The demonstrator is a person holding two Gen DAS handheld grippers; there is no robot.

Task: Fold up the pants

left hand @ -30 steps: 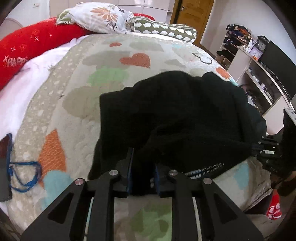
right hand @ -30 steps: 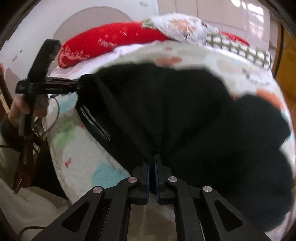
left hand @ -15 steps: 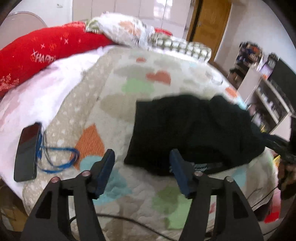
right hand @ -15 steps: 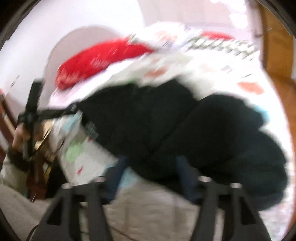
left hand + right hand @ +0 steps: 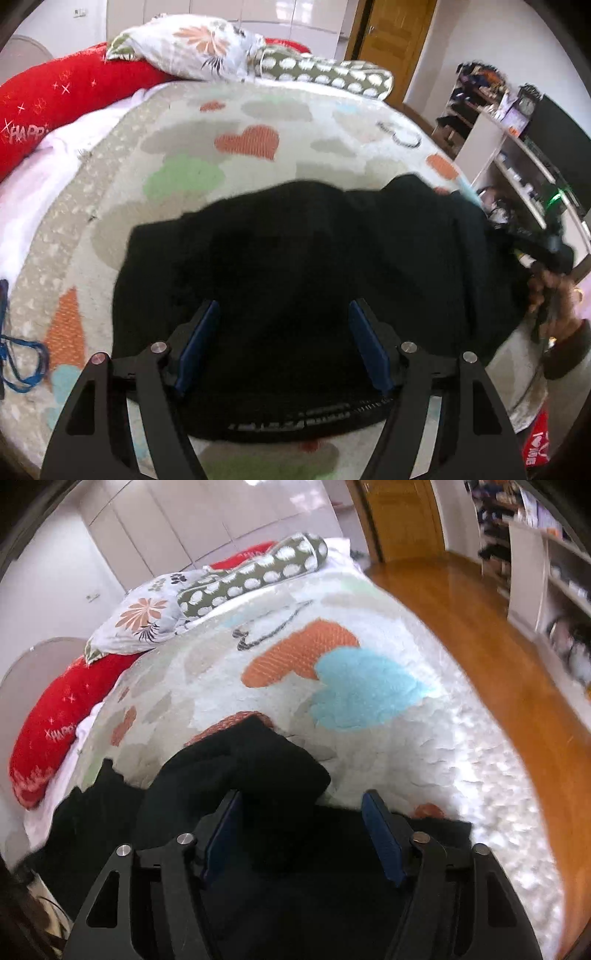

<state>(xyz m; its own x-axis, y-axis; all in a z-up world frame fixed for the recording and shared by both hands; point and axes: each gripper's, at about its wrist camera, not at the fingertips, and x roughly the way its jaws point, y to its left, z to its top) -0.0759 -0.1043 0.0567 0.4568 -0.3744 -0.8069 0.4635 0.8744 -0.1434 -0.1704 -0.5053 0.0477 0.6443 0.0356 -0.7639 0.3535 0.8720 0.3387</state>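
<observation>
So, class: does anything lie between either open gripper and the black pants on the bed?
Nothing visible does. The left gripper and right gripper both hang open directly over the black pants.

The red pillow point(image 5: 55, 99) left of the flowered pillow point(image 5: 199, 48) bears white letters reading "HAPP", the rest cut off.

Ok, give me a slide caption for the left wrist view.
Open left gripper poised over black pants on the heart-patterned quilt.
</observation>
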